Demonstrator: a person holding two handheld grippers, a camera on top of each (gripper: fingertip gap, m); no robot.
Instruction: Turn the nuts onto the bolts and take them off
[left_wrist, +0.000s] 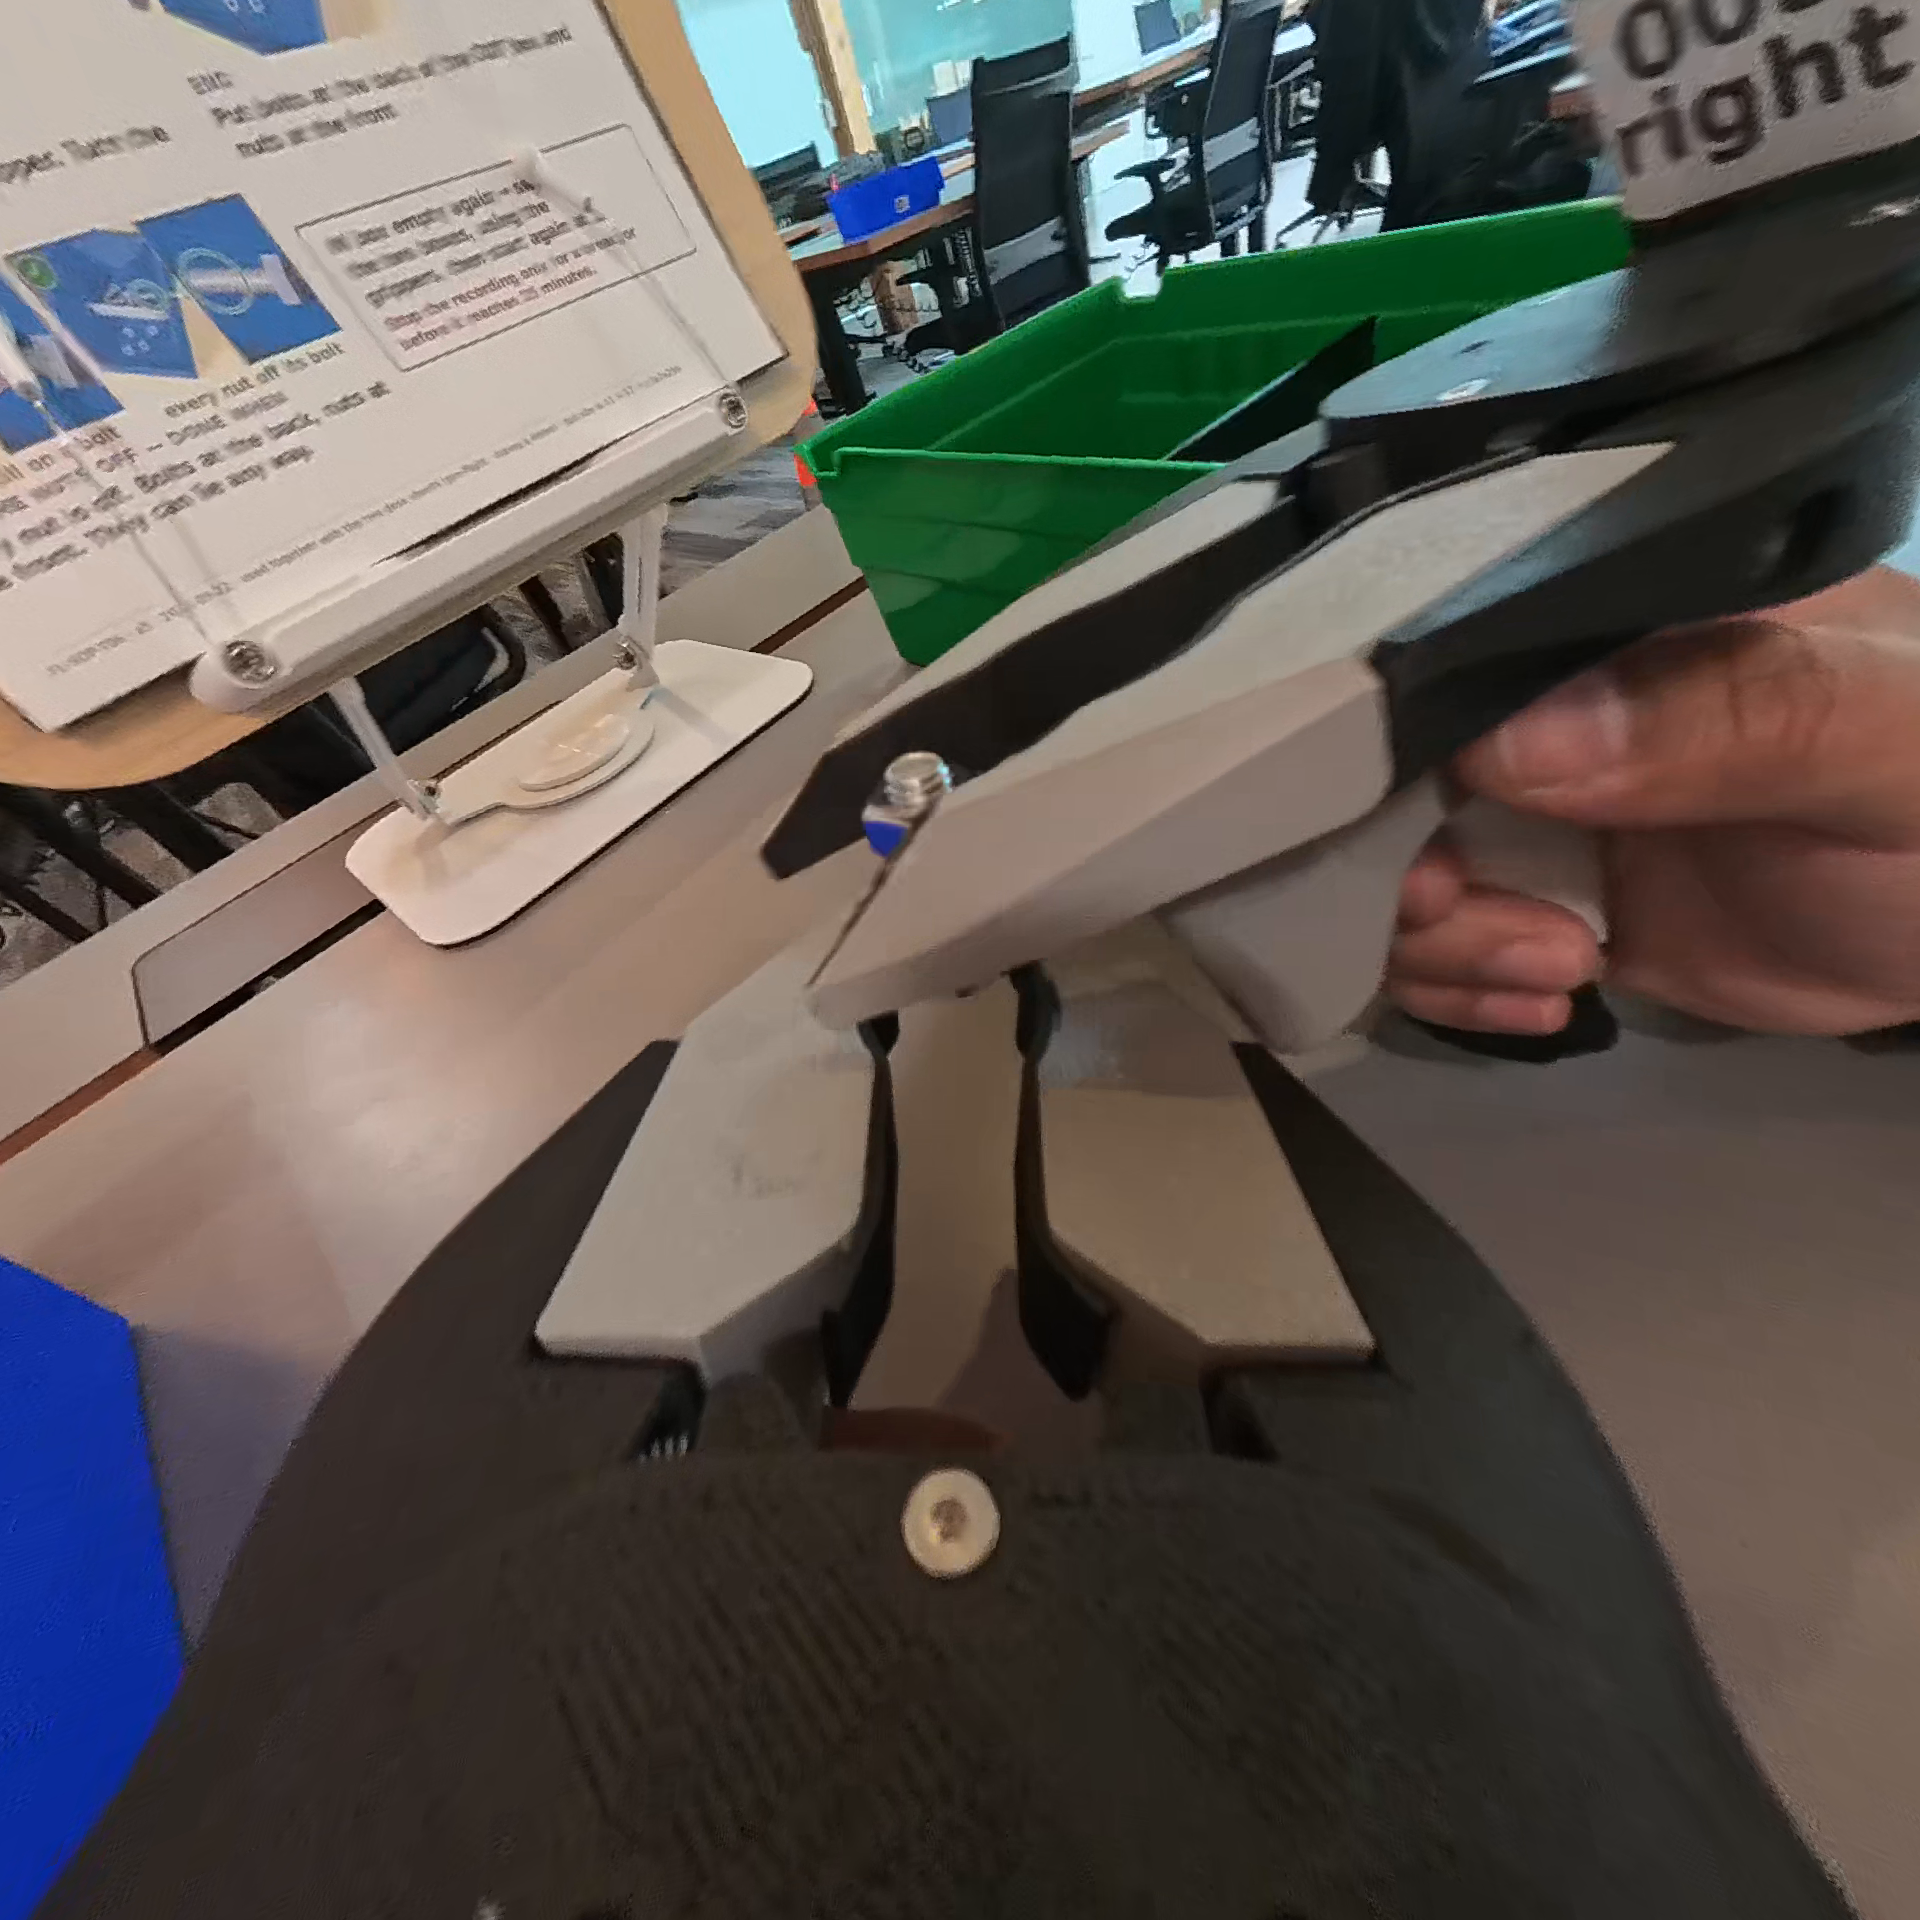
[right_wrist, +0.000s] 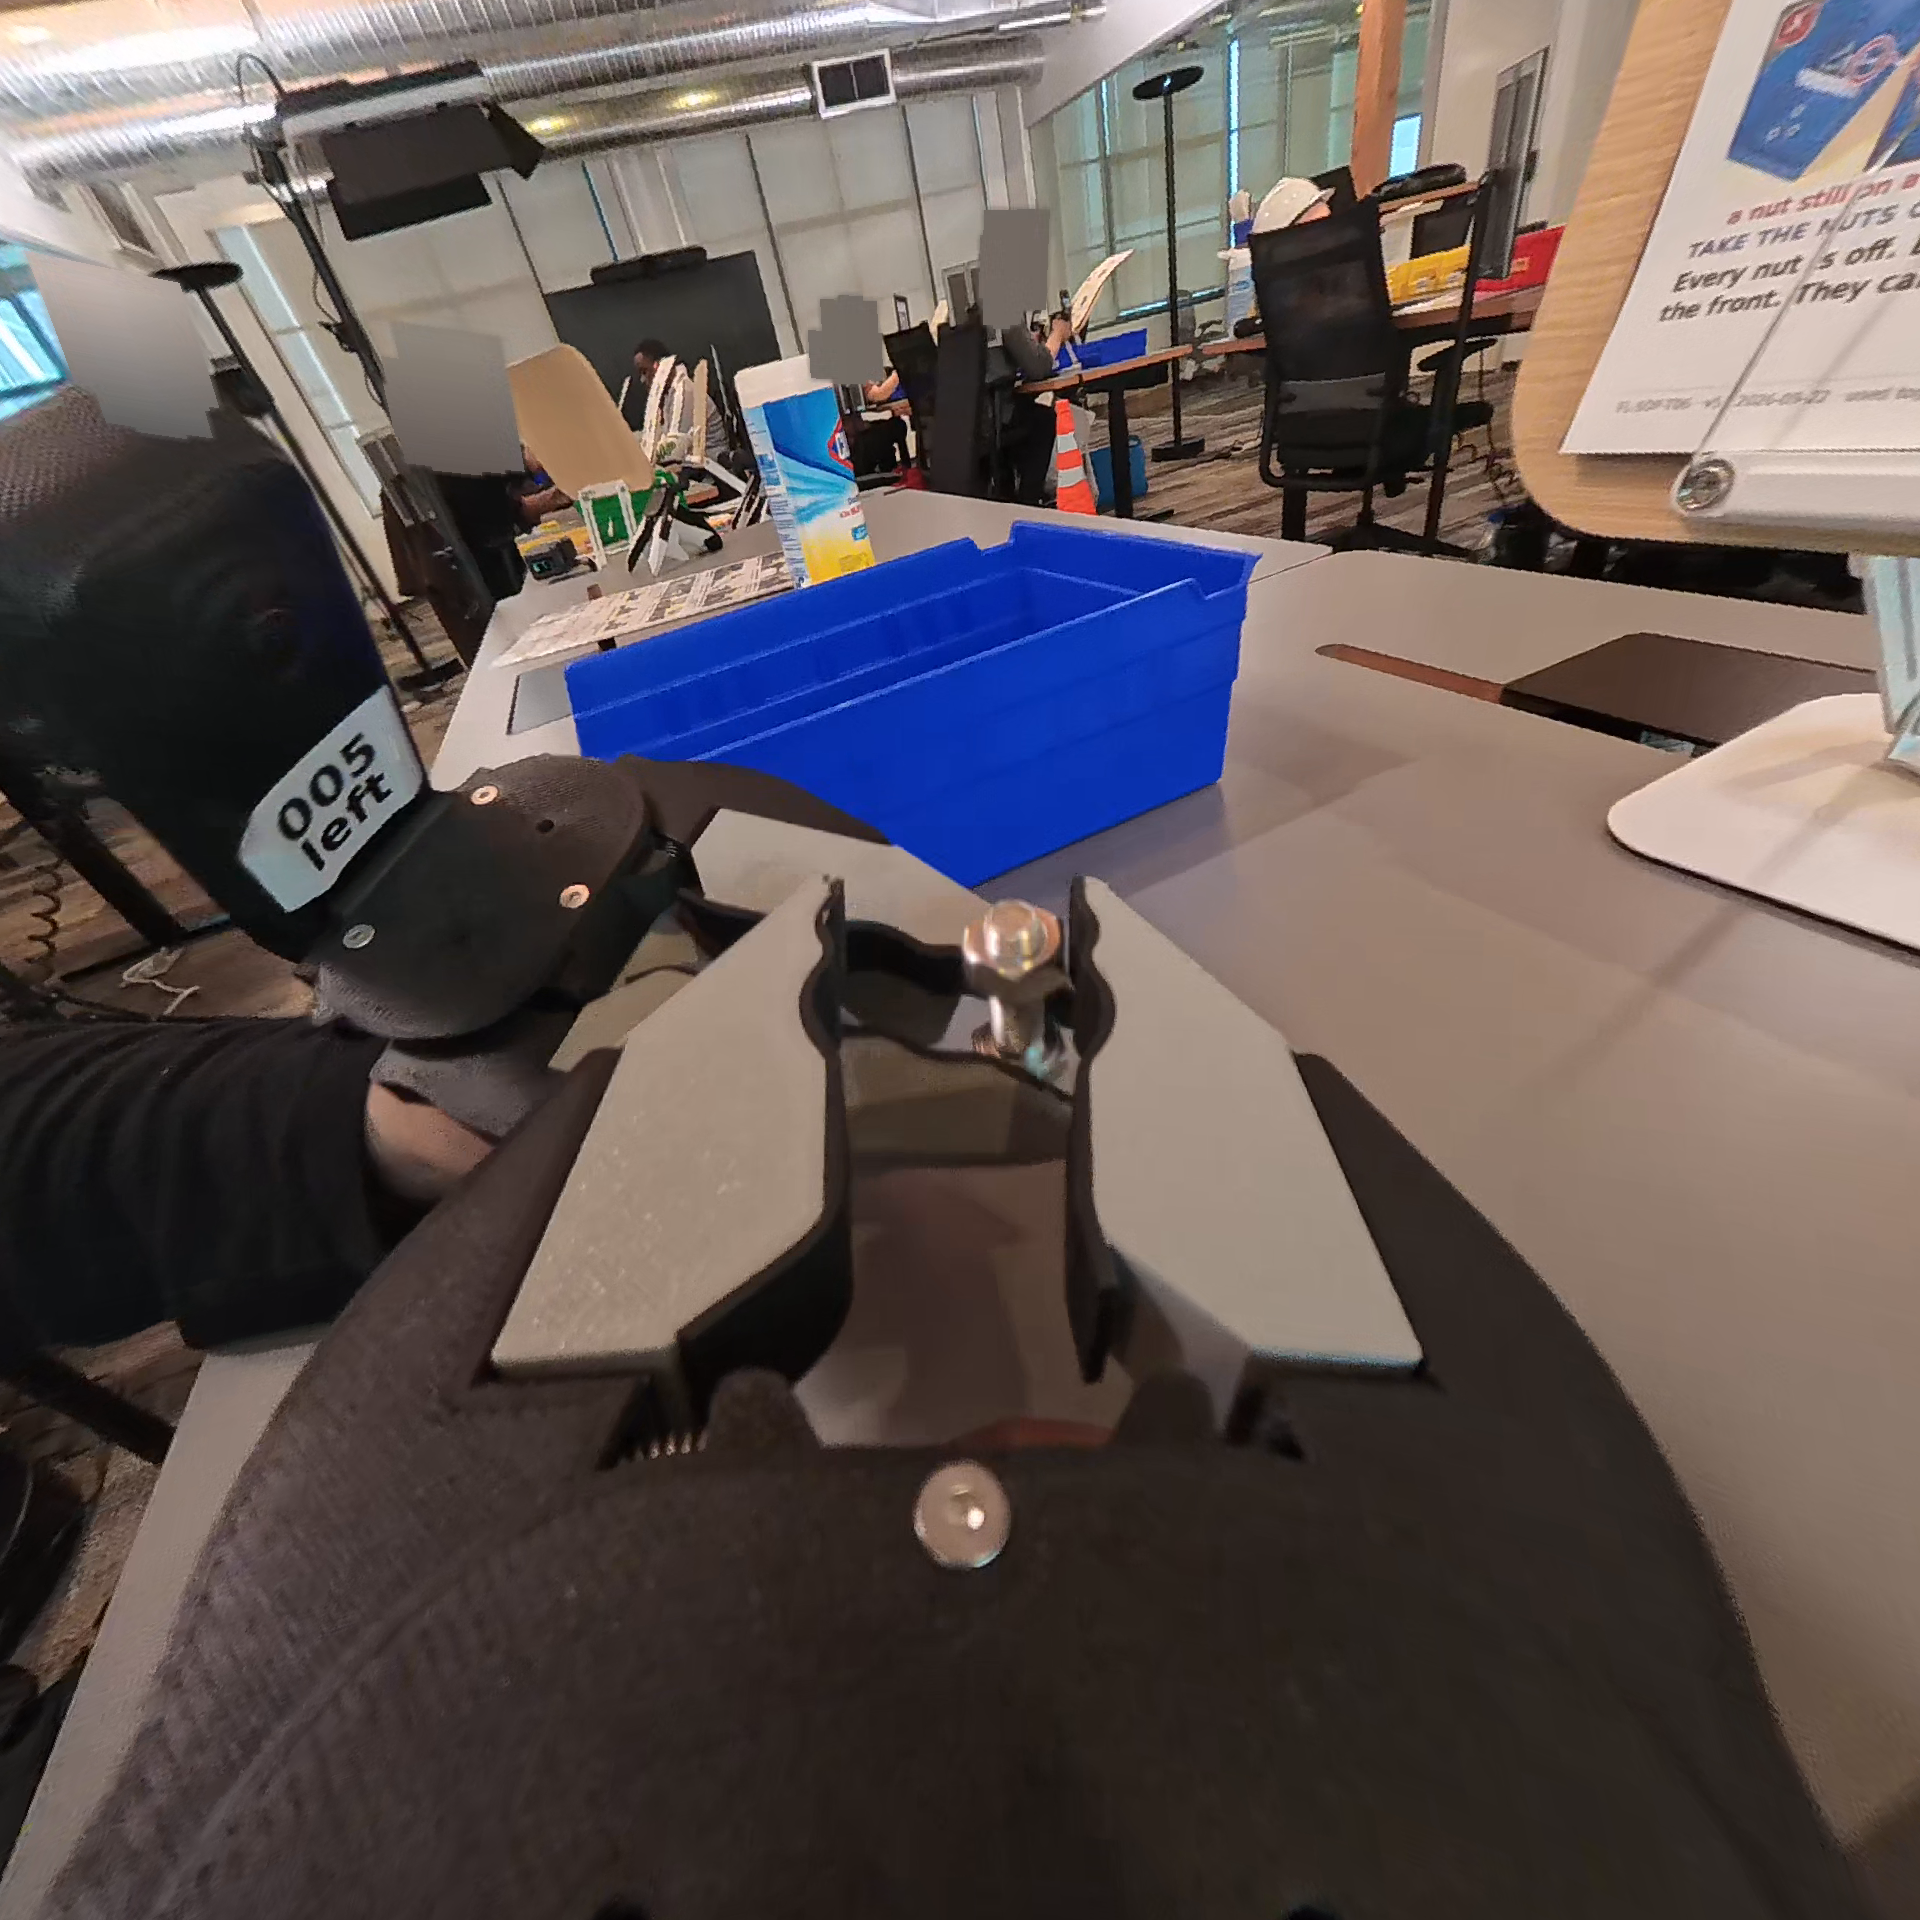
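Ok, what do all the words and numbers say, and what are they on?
I can't repeat writing, only say where it is.
White label on the right gripper: sharp black print.
White sticker on the left gripper: sharp black print.
Instruction sheet on the white stand: many lines, partly blurred.
Wipes canister: brand label, small print unreadable.
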